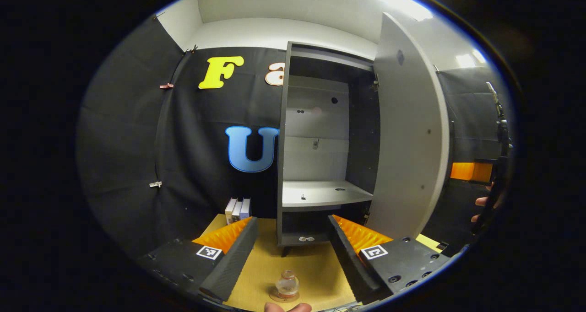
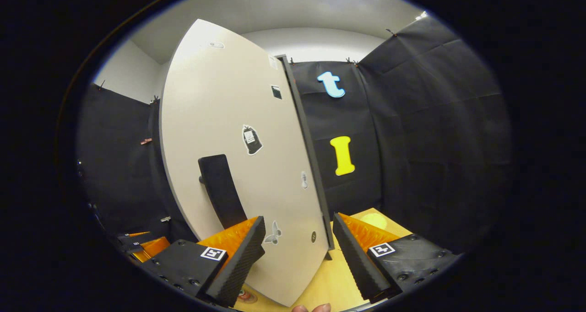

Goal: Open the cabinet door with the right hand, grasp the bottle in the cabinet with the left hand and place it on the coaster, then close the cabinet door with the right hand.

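A small clear bottle (image 1: 287, 284) stands on a round coaster (image 1: 274, 297) on the wooden table, low in the left gripper view. My left gripper (image 1: 290, 239) is open above it and holds nothing. The grey cabinet (image 1: 320, 142) stands ahead with its shelf (image 1: 320, 194) bare. Its door (image 1: 407, 133) is swung wide to the right. In the right gripper view the door's pale front (image 2: 238, 133) is close, with a dark handle (image 2: 219, 190) just beyond my left finger. My right gripper (image 2: 297, 239) is open, and the door's lower edge shows between its fingers.
Several books (image 1: 238, 209) stand on the table left of the cabinet. A pale yellow disc (image 2: 373, 220) lies on the table right of the door. The other gripper and the hand holding it (image 1: 496, 184) are behind the open door. Black cloth walls surround the table.
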`<action>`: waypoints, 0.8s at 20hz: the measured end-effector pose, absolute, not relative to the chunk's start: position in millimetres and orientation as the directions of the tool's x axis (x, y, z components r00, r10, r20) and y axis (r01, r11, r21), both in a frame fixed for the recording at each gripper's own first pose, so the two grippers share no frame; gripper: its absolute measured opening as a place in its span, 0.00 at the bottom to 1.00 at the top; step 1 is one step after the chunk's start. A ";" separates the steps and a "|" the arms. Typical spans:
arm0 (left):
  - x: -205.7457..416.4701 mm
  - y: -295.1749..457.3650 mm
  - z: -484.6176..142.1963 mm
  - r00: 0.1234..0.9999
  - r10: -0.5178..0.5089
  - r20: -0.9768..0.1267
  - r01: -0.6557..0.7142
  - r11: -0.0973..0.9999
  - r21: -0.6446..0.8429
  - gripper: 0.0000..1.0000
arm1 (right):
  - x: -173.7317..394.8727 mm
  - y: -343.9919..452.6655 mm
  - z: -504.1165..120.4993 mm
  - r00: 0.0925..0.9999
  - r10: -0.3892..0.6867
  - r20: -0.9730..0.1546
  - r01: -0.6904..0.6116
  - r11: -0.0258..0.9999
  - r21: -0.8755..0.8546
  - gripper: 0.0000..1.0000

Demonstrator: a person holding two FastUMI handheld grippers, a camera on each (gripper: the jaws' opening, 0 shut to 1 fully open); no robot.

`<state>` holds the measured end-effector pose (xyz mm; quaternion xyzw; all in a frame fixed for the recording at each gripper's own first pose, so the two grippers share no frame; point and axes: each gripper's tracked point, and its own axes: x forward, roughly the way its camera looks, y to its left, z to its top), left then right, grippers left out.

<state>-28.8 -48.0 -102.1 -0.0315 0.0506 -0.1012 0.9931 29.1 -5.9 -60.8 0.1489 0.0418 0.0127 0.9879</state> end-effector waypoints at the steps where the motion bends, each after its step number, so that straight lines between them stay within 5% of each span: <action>1: -29.5 -47.6 -101.6 0.975 -0.202 -0.095 0.196 0.978 -0.069 0.95 | 26.2 3.0 -57.3 0.994 0.076 -0.076 -0.050 0.954 0.296 0.97; 7: -31.2 -44.8 -98.9 0.978 -0.187 -0.091 0.183 0.982 -0.048 0.92 | 20.0 48.5 -57.1 0.968 0.238 -0.075 -0.209 0.938 0.276 0.97; 16: -33.2 -49.0 -101.5 0.977 -0.189 -0.103 0.184 0.981 -0.063 0.95 | 15.1 20.0 -61.3 0.985 0.145 -0.096 -0.113 0.953 0.281 0.98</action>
